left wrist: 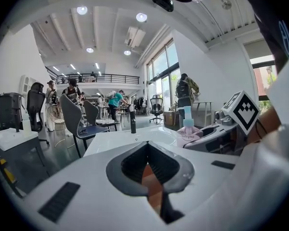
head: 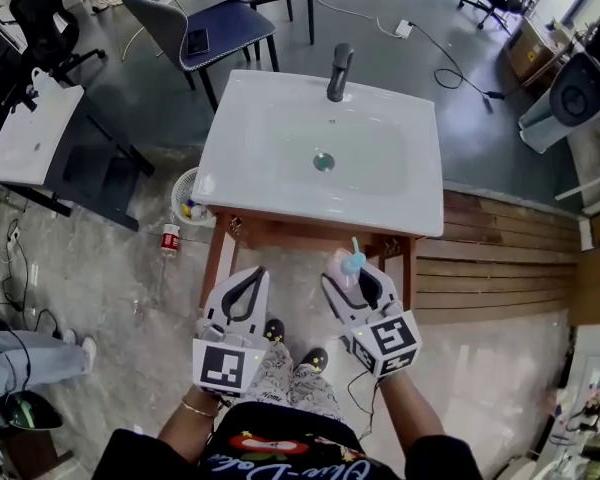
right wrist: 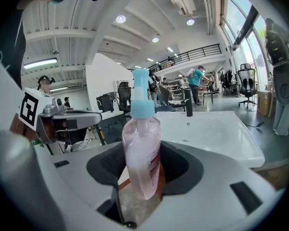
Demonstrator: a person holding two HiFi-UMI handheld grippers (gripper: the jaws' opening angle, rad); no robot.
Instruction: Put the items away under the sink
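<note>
Carry step: R gripper (head: 360, 286) pinches pink pump bottle (right wrist: 142, 153), upright, just in front of sink (head: 320, 206).
L gripper (head: 242, 290) pressed together, empty. Next, prob.: lower bottle under sink, keep grip firm.

Blue chair (head: 230, 23): a dark flat object (head: 197, 40) is laid on its seat.
White table (head: 30, 136): seen at the left edge.
Cable (head: 450, 63): laid across the grey floor (head: 280, 78).
Wooden boards (head: 500, 258): laid at the right.
</note>
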